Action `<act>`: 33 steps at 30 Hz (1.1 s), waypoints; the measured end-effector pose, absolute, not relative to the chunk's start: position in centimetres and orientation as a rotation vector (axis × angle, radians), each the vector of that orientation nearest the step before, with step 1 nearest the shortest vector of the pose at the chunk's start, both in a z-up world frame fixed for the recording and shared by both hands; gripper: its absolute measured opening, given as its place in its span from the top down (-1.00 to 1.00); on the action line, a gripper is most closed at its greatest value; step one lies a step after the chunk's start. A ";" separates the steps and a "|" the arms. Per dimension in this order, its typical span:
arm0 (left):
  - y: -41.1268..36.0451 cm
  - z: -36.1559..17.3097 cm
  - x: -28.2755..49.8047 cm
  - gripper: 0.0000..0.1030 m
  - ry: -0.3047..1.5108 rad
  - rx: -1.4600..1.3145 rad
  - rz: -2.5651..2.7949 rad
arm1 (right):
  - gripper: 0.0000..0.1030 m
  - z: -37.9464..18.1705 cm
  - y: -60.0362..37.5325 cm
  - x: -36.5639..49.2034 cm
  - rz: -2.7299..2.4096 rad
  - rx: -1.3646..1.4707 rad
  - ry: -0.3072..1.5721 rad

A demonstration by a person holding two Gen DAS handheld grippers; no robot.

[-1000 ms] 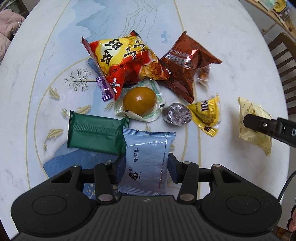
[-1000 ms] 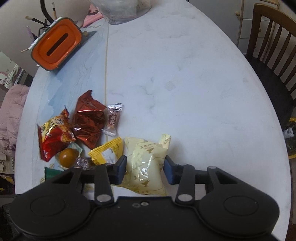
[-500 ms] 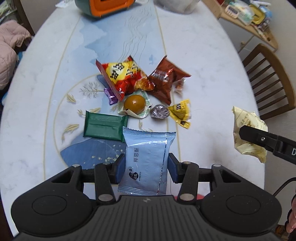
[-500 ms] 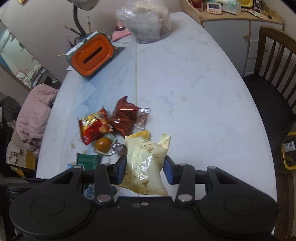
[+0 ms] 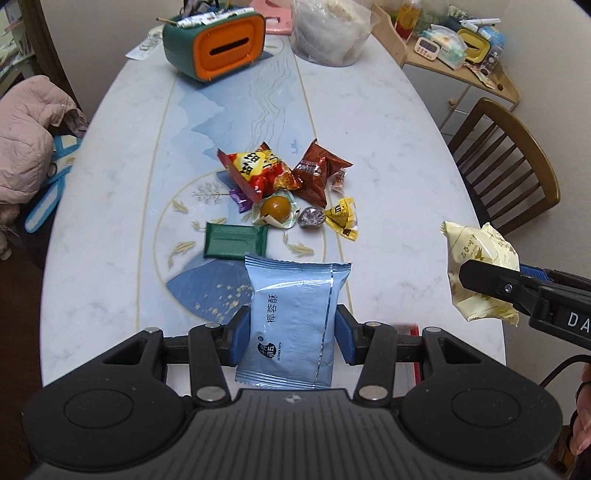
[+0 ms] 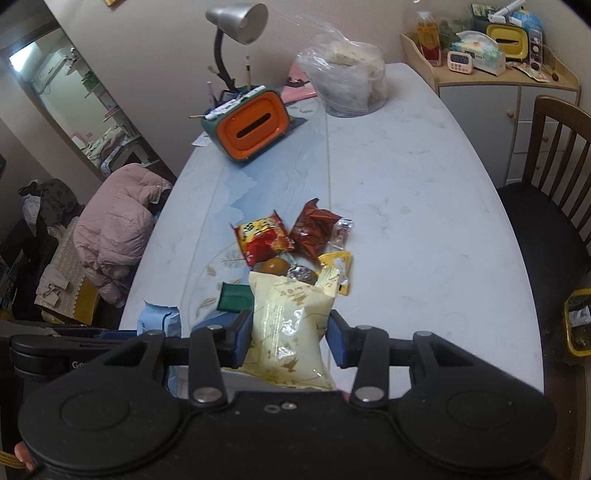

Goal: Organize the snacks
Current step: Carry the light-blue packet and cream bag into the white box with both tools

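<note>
Above the near end of a pale marbled table [image 5: 388, 122], held clear of its top: left gripper [image 5: 291, 334] pinching a light blue snack packet [image 5: 295, 317] between blue pads [image 5: 240, 341], packet upright in the jaws with its crimped top edge pointing away. Also seen from the right wrist view, at the left edge, as a blue crumpled end [image 6: 159, 319] beside black fingers.

Farther out on the table, from left to right in the left wrist view: a dark green flat packet [image 5: 236, 242] lying closest to the blue one; a small purple wrapper [image 5: 239, 197] tucked under a red and yellow chip bag [image 5: 256, 171]; a round brown snack in clear wrap [image 5: 275, 208] just below that bag; a crumpled foil-wrapped sweet [image 5: 312, 218] touching a yellow candy pouch [image 5: 343, 216]; a brown cookie bag [image 5: 317, 171] leaning against the chip bag; a small clear-wrapped sweet [image 5: 339, 179] at its right edge, print too small to read.

At the far end: an orange-faced green tissue box [image 5: 216, 44], then a clear plastic bag [image 5: 328, 33] of pale contents, possibly bread.

At the right, off the table's edge: right gripper [image 6: 290, 338] clamped on a cream yellow pastry packet [image 6: 291, 325], packet bulging above the pads, lifted in the air. Same packet [image 5: 476, 269] visible from the left wrist view, gripped by a black finger [image 5: 491, 282]. Beyond, a wooden chair [image 5: 513, 166].
</note>
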State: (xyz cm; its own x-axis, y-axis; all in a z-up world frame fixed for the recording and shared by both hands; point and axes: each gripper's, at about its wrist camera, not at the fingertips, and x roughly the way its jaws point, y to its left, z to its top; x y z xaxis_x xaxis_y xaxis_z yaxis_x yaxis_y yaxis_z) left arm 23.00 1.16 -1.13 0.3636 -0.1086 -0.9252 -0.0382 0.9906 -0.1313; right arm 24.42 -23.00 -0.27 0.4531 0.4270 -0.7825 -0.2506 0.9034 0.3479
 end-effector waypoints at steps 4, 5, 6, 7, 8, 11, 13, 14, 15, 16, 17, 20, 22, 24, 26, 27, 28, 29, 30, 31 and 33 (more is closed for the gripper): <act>2.0 0.4 20.5 0.10 1.191 -0.132 -0.043 | 0.19 0.9 -22.2 22.3 0.450 0.178 1.004; 2.2 0.8 20.0 0.10 1.191 -0.132 -0.045 | 0.19 1.2 -22.0 21.8 0.457 0.175 1.002; 2.4 1.1 19.4 0.10 1.191 -0.130 -0.046 | 0.19 1.4 -21.7 21.3 0.466 0.172 1.001; 2.6 1.4 18.9 0.10 1.193 -0.130 -0.045 | 0.19 1.6 -21.5 20.8 0.473 0.170 1.000; 2.8 1.7 18.4 0.10 1.197 -0.130 -0.048 | 0.19 1.7 -21.2 20.4 0.481 0.169 1.001; 3.3 2.1 16.9 0.10 1.209 -0.127 -0.063 | 0.19 2.0 -20.3 18.9 0.506 0.160 1.003; 3.6 2.1 16.0 0.09 1.213 -0.120 -0.074 | 0.19 1.8 -19.8 17.9 0.523 0.152 1.008; 3.7 2.0 15.6 0.10 1.217 -0.117 -0.073 | 0.19 1.6 -19.5 17.5 0.528 0.150 1.013; 3.9 1.8 15.2 0.10 1.222 -0.114 -0.074 | 0.19 1.4 -19.2 17.2 0.534 0.146 1.019; 4.0 1.6 14.8 0.10 1.227 -0.112 -0.076 | 0.19 1.1 -18.9 16.9 0.538 0.142 1.027; 4.2 1.2 14.5 0.10 1.233 -0.109 -0.072 | 0.19 0.7 -18.5 16.5 0.541 0.137 1.036; 4.7 -0.2 13.8 0.09 1.261 -0.111 -0.066 | 0.19 -0.7 -17.8 15.6 0.544 0.125 1.070; 4.9 -1.3 13.4 0.10 1.283 -0.116 -0.064 | 0.19 -1.8 -17.3 15.1 0.537 0.111 1.092; 5.1 -2.4 13.1 0.10 1.303 -0.118 -0.062 | 0.19 -3.0 -16.9 14.9 0.530 0.106 1.115; 5.1 -3.5 12.9 0.10 1.324 -0.125 -0.066 | 0.19 -4.3 -16.5 14.4 0.522 0.096 1.136; 5.1 -4.1 12.9 0.10 1.336 -0.128 -0.067 | 0.19 -4.9 -16.3 14.3 0.517 0.090 1.146; 5.0 -4.7 12.9 0.09 1.344 -0.130 -0.068 | 0.19 -5.6 -16.2 14.1 0.516 0.082 1.156; 5.1 -5.2 12.9 0.10 1.352 -0.131 -0.067 | 0.19 -6.2 -16.0 14.0 0.514 0.073 1.165; 5.1 -5.8 12.9 0.10 1.360 -0.133 -0.065 | 0.19 -6.8 -15.9 13.8 0.507 0.065 1.174; 5.1 -6.3 13.0 0.10 1.370 -0.137 -0.063 | 0.19 -7.5 -15.8 13.7 0.501 0.059 1.183; 5.2 -7.5 13.2 0.10 1.389 -0.146 -0.059 | 0.19 -8.7 -15.5 13.6 0.489 0.045 1.200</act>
State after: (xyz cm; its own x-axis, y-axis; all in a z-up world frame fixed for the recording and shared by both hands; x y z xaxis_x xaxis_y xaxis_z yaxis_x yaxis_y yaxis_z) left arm 13.23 5.22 -7.54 0.1810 -0.1275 -0.9752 -0.0446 0.9895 -0.1376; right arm 13.59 -15.54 -8.66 0.2717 0.3867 -0.8813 -0.3398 0.8953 0.2881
